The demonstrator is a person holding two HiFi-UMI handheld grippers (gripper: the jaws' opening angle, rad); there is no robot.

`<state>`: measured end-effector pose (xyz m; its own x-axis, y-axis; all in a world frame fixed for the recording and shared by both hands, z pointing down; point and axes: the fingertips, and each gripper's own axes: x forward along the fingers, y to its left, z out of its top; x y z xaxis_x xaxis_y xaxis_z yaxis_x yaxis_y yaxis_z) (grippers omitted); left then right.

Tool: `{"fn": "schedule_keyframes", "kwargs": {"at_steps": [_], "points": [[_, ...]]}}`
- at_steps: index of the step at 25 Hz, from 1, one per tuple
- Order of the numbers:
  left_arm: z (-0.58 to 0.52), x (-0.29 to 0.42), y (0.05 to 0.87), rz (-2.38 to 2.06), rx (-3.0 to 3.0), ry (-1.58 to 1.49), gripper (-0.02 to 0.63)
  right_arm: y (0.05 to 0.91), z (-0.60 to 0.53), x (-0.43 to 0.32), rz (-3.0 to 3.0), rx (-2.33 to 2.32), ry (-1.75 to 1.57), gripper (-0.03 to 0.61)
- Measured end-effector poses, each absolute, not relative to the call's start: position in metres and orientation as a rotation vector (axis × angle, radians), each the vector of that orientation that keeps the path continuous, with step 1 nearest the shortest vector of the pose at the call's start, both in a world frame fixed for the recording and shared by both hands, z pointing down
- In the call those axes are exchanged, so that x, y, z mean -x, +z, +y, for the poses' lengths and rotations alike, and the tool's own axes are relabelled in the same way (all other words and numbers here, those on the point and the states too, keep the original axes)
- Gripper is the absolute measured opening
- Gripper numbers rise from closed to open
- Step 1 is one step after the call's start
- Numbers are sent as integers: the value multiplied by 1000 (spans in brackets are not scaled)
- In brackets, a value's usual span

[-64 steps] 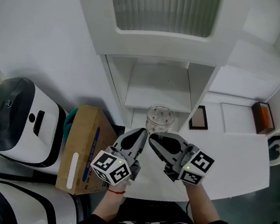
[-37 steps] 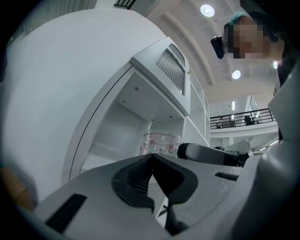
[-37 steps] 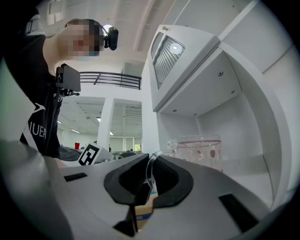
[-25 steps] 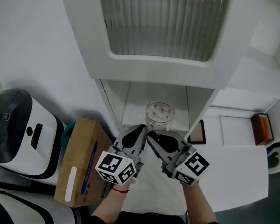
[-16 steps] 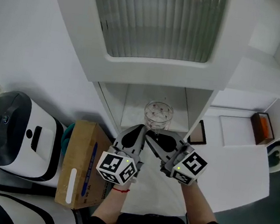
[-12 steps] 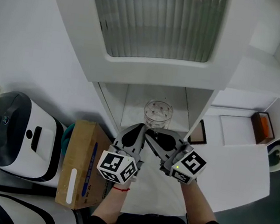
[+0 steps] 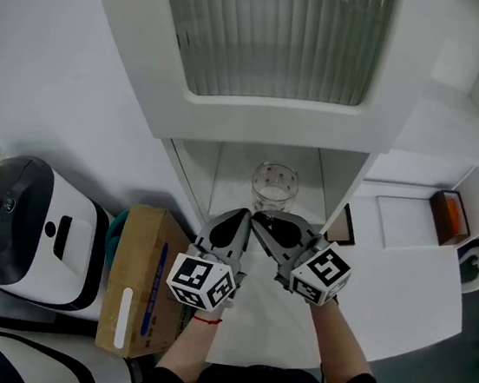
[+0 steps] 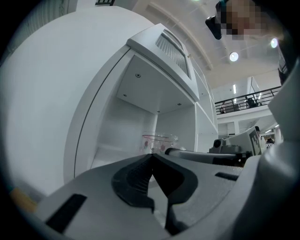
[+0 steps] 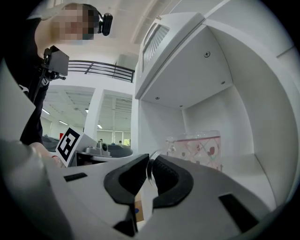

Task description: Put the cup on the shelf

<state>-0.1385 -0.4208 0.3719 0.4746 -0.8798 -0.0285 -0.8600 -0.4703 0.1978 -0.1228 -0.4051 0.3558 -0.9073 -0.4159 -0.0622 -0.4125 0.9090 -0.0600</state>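
Note:
A clear glass cup (image 7: 275, 185) with a pink pattern sits inside the open white shelf compartment (image 7: 229, 172), under the cabinet. In the right gripper view the cup (image 9: 198, 147) shows just over the shelf floor, and I cannot tell whether it rests on it. My right gripper (image 7: 259, 219) is shut on the cup's thin glass handle (image 9: 149, 164), just in front of the cup. My left gripper (image 7: 244, 217) is close beside it on the left, jaws shut with nothing between them. In the left gripper view the cup (image 8: 159, 142) stands beyond the left gripper (image 8: 152, 158).
A ribbed-glass cabinet door (image 7: 278, 34) hangs above the compartment. A cardboard box (image 7: 137, 269) and a white and black appliance (image 7: 31, 216) stand to the left. To the right are the white counter (image 7: 394, 277), a small dark-framed item (image 7: 340, 224) and an orange-brown box (image 7: 446, 215).
Both grippers have moved forward toward the shelf, and the cup has gone with the right one, deeper into the compartment. In the last half second the shift is slight.

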Motion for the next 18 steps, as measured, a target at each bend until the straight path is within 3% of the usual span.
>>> {"fn": "schedule_keyframes", "kwargs": {"at_steps": [18], "points": [[-411, 143, 372, -1508, -2551, -215, 6, 360, -421, 123, 2994, 785, -157, 23]]}}
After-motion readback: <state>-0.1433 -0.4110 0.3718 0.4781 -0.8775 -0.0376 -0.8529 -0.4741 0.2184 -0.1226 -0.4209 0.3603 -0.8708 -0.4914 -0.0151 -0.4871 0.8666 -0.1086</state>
